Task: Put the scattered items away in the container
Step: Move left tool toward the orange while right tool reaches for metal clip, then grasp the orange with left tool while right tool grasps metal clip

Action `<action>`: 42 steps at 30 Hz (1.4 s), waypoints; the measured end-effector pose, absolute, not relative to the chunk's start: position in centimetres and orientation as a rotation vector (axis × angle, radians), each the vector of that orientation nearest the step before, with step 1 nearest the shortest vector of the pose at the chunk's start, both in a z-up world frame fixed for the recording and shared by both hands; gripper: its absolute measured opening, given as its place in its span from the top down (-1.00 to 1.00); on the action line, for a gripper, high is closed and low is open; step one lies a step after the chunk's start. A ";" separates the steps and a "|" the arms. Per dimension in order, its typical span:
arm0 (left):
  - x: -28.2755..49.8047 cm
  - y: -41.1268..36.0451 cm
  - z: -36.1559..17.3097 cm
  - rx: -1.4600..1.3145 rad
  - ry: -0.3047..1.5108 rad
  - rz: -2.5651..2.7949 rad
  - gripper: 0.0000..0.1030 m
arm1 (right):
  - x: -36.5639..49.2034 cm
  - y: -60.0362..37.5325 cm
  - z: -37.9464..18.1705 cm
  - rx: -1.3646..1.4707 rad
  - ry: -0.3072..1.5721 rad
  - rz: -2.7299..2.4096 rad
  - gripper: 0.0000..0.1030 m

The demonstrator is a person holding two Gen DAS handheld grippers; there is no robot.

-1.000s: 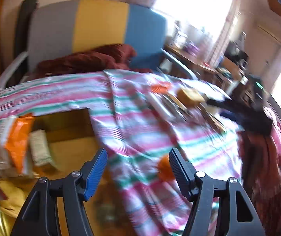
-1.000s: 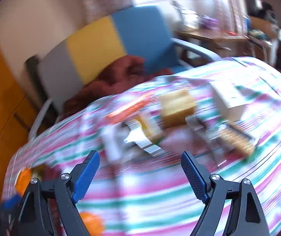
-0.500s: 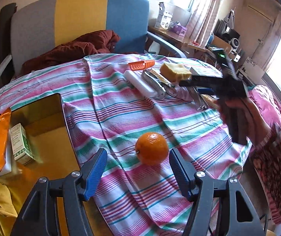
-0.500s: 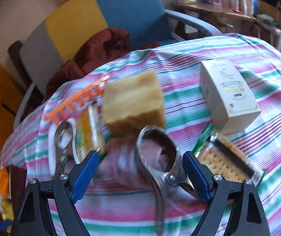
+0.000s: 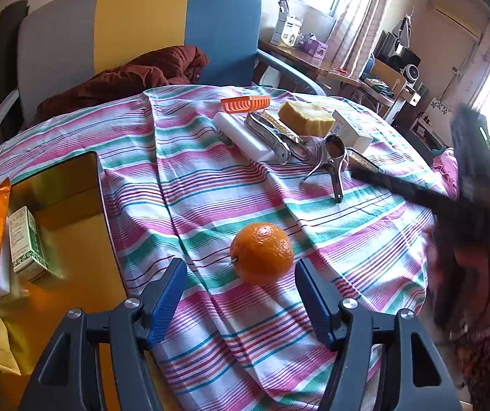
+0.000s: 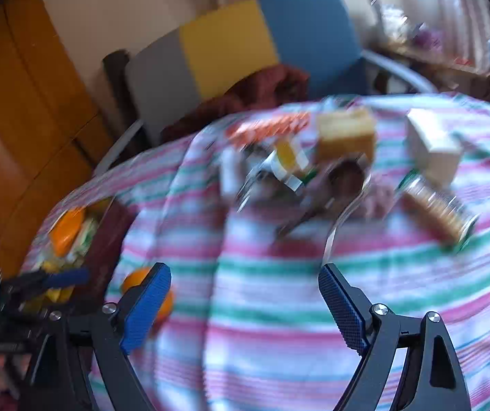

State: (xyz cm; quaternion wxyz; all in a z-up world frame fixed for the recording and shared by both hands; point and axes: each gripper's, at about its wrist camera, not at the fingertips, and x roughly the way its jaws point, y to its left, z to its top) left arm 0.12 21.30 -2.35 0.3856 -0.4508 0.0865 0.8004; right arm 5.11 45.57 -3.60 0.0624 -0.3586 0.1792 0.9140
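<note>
Left wrist view shows your left gripper [image 5: 238,294] wide and empty, the orange [image 5: 261,252] just ahead on the striped cloth [image 5: 210,185]; close off-centre and it may roll away from the container [image 5: 73,226].

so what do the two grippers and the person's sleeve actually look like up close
Both the left gripper and the right gripper have black plastic arms with silver screws and textured blue pads on the fingers. The sleeve beside the right one is a dark red floral print.
</note>
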 end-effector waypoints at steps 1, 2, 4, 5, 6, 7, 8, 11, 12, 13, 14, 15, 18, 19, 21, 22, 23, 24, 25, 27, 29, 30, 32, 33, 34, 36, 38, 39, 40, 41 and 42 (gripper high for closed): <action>0.3 21.3 -2.3 -1.143 0.226 2.041 -0.29 | 4.2 46.4 -3.3 -1.070 0.538 2.764 -0.74; 0.3 21.3 -2.2 -1.139 0.230 2.044 -0.29 | 3.2 47.1 -3.2 -1.081 0.542 2.771 -0.75; 0.4 21.0 -1.9 -1.131 0.229 2.054 -0.29 | 0.4 47.9 -3.7 -1.163 0.515 2.766 -0.77; 0.3 20.9 -1.8 -1.133 0.227 2.059 -0.29 | -0.9 48.1 -4.1 -1.202 0.467 2.734 -0.77; 0.2 20.7 -1.8 -1.136 0.221 2.066 -0.29 | -2.1 48.4 -4.7 -1.242 0.422 2.700 -0.77; 0.1 20.6 -1.7 -1.137 0.213 2.071 -0.29 | -2.9 48.7 -5.4 -1.291 0.398 2.675 -0.77; 0.0 20.5 -1.7 -1.137 0.207 2.074 -0.29 | -3.6 49.0 -6.1 -1.345 0.397 2.657 -0.77; -0.5 20.3 -1.8 -1.148 0.192 2.080 -0.29 | -3.4 49.2 -7.8 -1.445 0.489 2.651 -0.78; -0.6 20.3 -1.9 -1.151 0.188 2.076 -0.29 | -2.7 48.9 -8.2 -1.468 0.547 2.658 -0.78; -0.6 20.4 -2.0 -1.153 0.187 2.074 -0.29 | -2.0 48.6 -8.4 -1.489 0.621 2.663 -0.78; -0.7 20.5 -2.2 -1.158 0.191 2.070 -0.29 | -0.9 48.2 -8.7 -1.513 0.713 2.670 -0.78; -0.7 20.7 -2.3 -1.161 0.193 2.064 -0.29 | 0.5 47.7 -9.0 -1.516 0.797 2.684 -0.78; -0.5 21.4 -2.7 -1.163 0.213 2.043 -0.29 | 5.0 46.4 -8.7 -1.433 0.861 2.696 -0.78; -0.4 21.8 -2.7 -1.162 0.222 2.035 -0.29 | 6.5 46.3 -8.1 -1.371 0.866 2.695 -0.78; -0.3 22.4 -2.7 -1.155 0.230 2.023 -0.29 | 9.2 46.6 -6.6 -1.219 0.912 2.700 -0.79; -0.3 22.9 -2.8 -1.154 0.242 2.014 -0.29 | 10.3 47.0 -5.8 -1.146 0.941 2.689 -0.84; -0.4 23.3 -2.8 -1.153 0.254 2.007 -0.29 | 11.2 47.3 -5.2 -1.081 0.949 2.657 -0.87; -0.4 23.6 -2.9 -1.148 0.260 2.004 -0.29 | 11.9 47.5 -4.7 -1.024 0.941 2.616 -0.91; -0.4 23.8 -2.8 -1.141 0.264 2.005 -0.29 | 12.4 47.6 -4.5 -0.991 0.936 2.575 -0.92; -0.5 24.2 -2.8 -1.130 0.277 2.015 -0.29 | 12.6 47.8 -4.8 -1.008 0.959 2.478 -0.92; -0.7 23.9 -2.7 -1.129 0.247 2.037 -0.29 | 11.9 47.3 -6.0 -1.077 0.981 2.403 -0.92; -0.8 23.6 -2.6 -1.128 0.223 2.047 -0.29 | 11.6 47.0 -6.7 -1.114 0.980 2.353 -0.92; -1.0 23.0 -2.3 -1.127 0.186 2.073 -0.29 | 10.8 46.4 -8.1 -1.179 0.952 2.234 -0.93; -1.1 22.7 -2.2 -1.121 0.177 2.086 -0.29 | 10.3 46.1 -8.7 -1.200 0.952 2.191 -0.93; -1.1 22.6 -2.0 -1.117 0.177 2.093 -0.29 | 9.8 45.8 -9.3 -1.212 0.961 2.169 -0.93; -1.2 22.5 -2.0 -1.118 0.186 2.097 -0.29 | 8.9 45.2 -9.7 -1.200 0.902 2.141 -0.96; -1.2 22.5 -2.1 -1.122 0.186 2.087 -0.29 | 8.3 44.5 -9.6 -1.185 0.806 2.150 -0.94; -1.2 22.7 -2.2 -1.131 0.194 2.077 -0.29 | 8.2 44.3 -9.7 -1.191 0.770 2.167 -0.89; -1.2 22.9 -2.3 -1.137 0.201 2.062 -0.29 | 8.1 44.1 -9.9 -1.215 0.721 2.175 -0.87; -1.2 23.2 -2.4 -1.138 0.206 2.050 -0.29 | 8.2 43.9 -10.0 -1.247 0.645 2.183 -0.85; -1.1 23.5 -2.6 -1.141 0.223 2.037 -0.29 | 8.4 43.7 -10.0 -1.271 0.579 2.188 -0.80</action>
